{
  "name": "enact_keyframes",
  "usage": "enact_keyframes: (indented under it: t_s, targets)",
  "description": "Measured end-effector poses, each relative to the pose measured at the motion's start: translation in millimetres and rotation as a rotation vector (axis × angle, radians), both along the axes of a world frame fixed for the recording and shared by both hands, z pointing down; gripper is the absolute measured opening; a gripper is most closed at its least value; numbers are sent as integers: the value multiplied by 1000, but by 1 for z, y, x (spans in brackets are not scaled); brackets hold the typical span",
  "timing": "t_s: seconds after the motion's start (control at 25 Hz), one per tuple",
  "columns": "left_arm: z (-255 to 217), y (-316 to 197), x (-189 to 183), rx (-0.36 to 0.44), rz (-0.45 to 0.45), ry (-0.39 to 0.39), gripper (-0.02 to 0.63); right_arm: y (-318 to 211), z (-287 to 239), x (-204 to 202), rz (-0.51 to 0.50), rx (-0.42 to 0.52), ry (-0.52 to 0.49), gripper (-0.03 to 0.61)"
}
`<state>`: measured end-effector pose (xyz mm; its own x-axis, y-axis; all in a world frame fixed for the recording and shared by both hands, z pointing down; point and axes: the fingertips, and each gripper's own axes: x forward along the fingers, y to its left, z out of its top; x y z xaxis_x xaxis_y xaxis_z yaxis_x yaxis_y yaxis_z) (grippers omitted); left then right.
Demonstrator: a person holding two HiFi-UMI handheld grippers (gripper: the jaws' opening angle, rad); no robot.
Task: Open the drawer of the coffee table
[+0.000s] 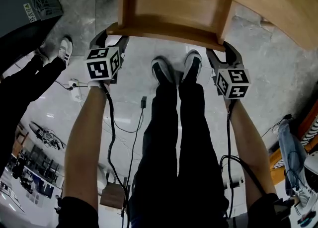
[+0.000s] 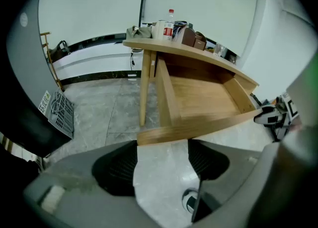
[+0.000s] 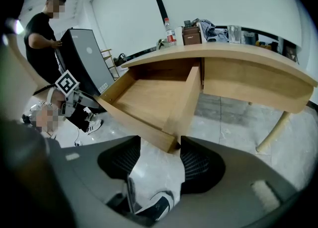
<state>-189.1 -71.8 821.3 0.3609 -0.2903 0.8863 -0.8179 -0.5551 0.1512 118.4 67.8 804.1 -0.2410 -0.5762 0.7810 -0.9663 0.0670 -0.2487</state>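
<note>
I see the drawer (image 1: 174, 8) pulled out from the table (image 1: 278, 3) at 12 o'clock. My left claw (image 1: 112, 38) and right claw (image 1: 222, 52) are both released, their tips at its 7 and 5 o'clock corners.

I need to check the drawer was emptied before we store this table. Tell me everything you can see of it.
The drawer is light wood, shallow, with a flat bottom, low sides and a curved front panel. It stands pulled well out from under the tabletop and is empty. The left hand-held gripper and right hand-held gripper sit at its front corners, jaws apart.
</note>
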Motion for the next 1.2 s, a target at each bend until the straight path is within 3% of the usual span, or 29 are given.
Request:
enact_keyframes:
  t_s: [0.2, 0.36, 0.48, 0.6, 0.76, 0.92, 1.04, 1.2]
  targets:
    - [-1, 0, -1, -10, -1, -24, 332, 2, 1, 3, -7, -14, -14, 256]
    - [-8, 20, -18, -6, 5, -121, 332, 17, -12, 16, -19, -32, 19, 252]
    - [-31, 36, -37, -6, -54, -152, 331, 21, -40, 37, -15, -14, 19, 239]
    - [-67, 45, -47, 6, -146, -129, 332, 13, -78, 69, 25, 22, 17, 219]
    - [-149, 37, -28, 78, -206, -22, 331, -20, -166, 106, 72, 144, 59, 194]
    - [-262, 14, 19, 175, -227, 123, 295, -67, -285, 114, 88, 324, 57, 177]
    - [-348, -2, 69, 276, -174, 244, 260, -99, -370, 104, 67, 456, 29, 155]
    - [-451, -21, 121, 415, -64, 360, 155, -128, -460, 58, -9, 577, -45, 124]
